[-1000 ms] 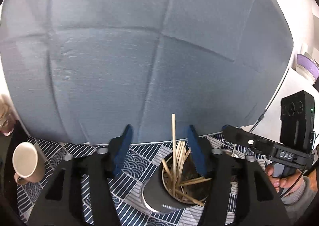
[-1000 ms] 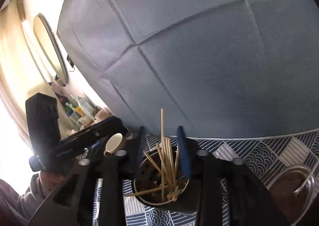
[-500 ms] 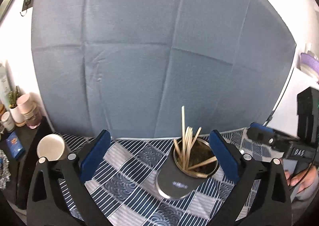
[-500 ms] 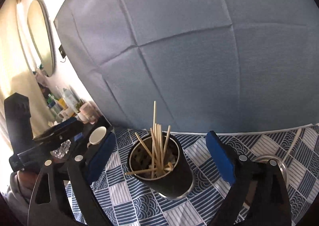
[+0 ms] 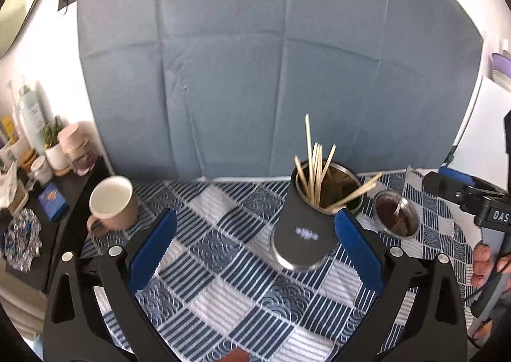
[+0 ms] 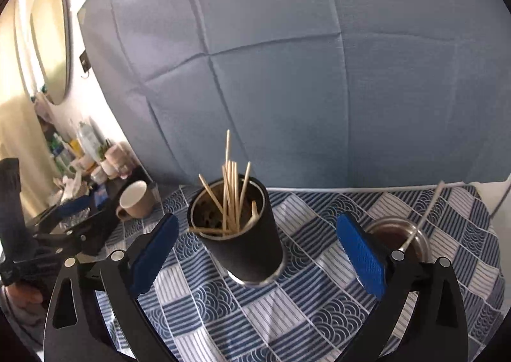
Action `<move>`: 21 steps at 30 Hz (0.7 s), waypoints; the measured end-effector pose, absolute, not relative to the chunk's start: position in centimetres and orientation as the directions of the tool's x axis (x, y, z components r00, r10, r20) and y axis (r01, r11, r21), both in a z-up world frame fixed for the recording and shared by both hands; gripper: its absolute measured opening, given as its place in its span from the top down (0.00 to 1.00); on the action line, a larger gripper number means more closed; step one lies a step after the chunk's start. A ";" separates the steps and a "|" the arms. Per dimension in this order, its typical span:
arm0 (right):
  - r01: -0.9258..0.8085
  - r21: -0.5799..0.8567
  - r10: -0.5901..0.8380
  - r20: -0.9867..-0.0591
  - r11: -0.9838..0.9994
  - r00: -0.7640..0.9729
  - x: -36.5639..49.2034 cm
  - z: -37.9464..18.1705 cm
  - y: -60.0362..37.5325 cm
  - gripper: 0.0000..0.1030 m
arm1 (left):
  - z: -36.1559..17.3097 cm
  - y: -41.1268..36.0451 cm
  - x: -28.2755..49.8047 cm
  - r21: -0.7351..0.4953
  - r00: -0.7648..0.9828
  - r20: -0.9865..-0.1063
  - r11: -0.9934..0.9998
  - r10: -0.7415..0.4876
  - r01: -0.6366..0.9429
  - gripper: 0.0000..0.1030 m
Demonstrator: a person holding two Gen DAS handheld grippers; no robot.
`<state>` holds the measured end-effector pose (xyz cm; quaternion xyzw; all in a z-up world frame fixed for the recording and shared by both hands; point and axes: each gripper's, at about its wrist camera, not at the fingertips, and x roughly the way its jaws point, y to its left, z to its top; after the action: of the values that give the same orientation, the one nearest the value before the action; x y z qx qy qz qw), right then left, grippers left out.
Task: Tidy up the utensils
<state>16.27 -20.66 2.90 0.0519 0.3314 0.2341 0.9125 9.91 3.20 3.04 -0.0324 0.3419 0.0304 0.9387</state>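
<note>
A black cup [image 5: 303, 231] [image 6: 246, 243] stands upright on the blue-and-white patterned cloth [image 5: 223, 285], holding several thin wooden sticks [image 5: 314, 170] [image 6: 231, 192]. One stick leans out over the rim to the right. My left gripper [image 5: 255, 218] is open wide, and the cup stands ahead of it by the right finger, untouched. My right gripper [image 6: 257, 219] has its jaws opening wide. The cup stands ahead between its fingers, and the blue pads [image 6: 361, 253] are clear of it.
A beige mug [image 5: 111, 202] [image 6: 135, 199] sits at the cloth's left edge. A small metal bowl [image 5: 396, 218] [image 6: 421, 240] with dark contents and a spoon is right of the cup. A dark side shelf [image 5: 41, 176] holds bottles and jars. A blue backdrop [image 5: 271, 74] hangs behind.
Both grippers have opened from close around the cup's sticks to wide apart and have drawn back from the cup. More of the cloth, the mug and the bowl now shows.
</note>
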 end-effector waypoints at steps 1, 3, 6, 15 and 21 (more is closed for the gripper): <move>-0.393 0.243 0.457 -0.580 0.887 0.674 15.9 2.9 -20.7 0.08 | 2.9 3.2 9.6 -0.045 0.760 -0.648 0.995 0.036 -0.086 0.06; -0.384 0.225 0.439 -0.582 0.896 0.684 14.8 2.8 -20.8 0.08 | 2.8 3.2 8.6 -0.062 0.753 -0.654 0.988 0.068 -0.144 0.06; -0.347 0.177 0.382 -0.590 0.921 0.711 13.2 2.7 -20.9 0.08 | 3.2 2.8 6.9 -0.090 0.742 -0.668 0.983 0.060 -0.160 0.06; -0.336 0.106 0.324 -0.630 0.936 0.706 8.0 3.4 -21.2 0.08 | 4.2 1.3 2.7 -0.093 0.736 -0.676 0.988 0.026 -0.121 0.06; -0.301 0.123 0.308 -0.636 0.946 0.707 5.5 4.1 -21.5 0.08 | 4.0 0.6 1.1 -0.124 0.719 -0.695 0.985 -0.003 -0.116 0.06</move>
<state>5.49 -21.51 4.08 0.0053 0.3454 0.1647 0.9239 1.14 0.61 4.01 -0.0796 0.3733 0.0304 0.9238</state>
